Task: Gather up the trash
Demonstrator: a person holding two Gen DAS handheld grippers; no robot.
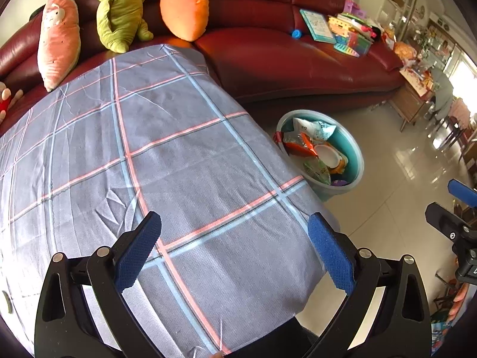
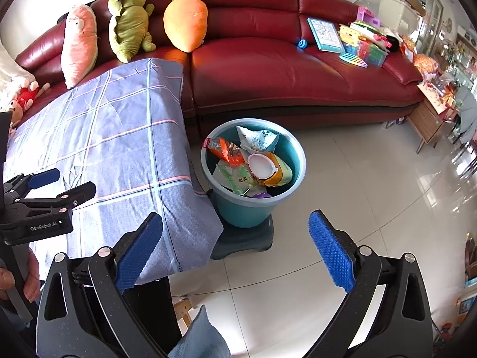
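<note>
A red sofa point(image 2: 283, 68) runs along the top of the frame. The blue bucket point(image 2: 253, 205) full of trash point(image 2: 253, 164) sits mid-frame, beside the checked cloth point(image 1: 149, 164). The left gripper point(image 1: 235, 250) and right gripper point(image 2: 235, 250) both gape wide, holding nothing.

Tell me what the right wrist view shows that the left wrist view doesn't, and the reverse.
Only the right wrist view shows the dark stand under the bucket, the left gripper seen whole with a hand holding it, and a red doll at the sofa's end.

Only the left wrist view shows the tablecloth filling the frame, and the right gripper's edge.

Both show the trash-filled bucket, the red sofa, three plush toys, the toy pile and open fingers with nothing between them.
</note>
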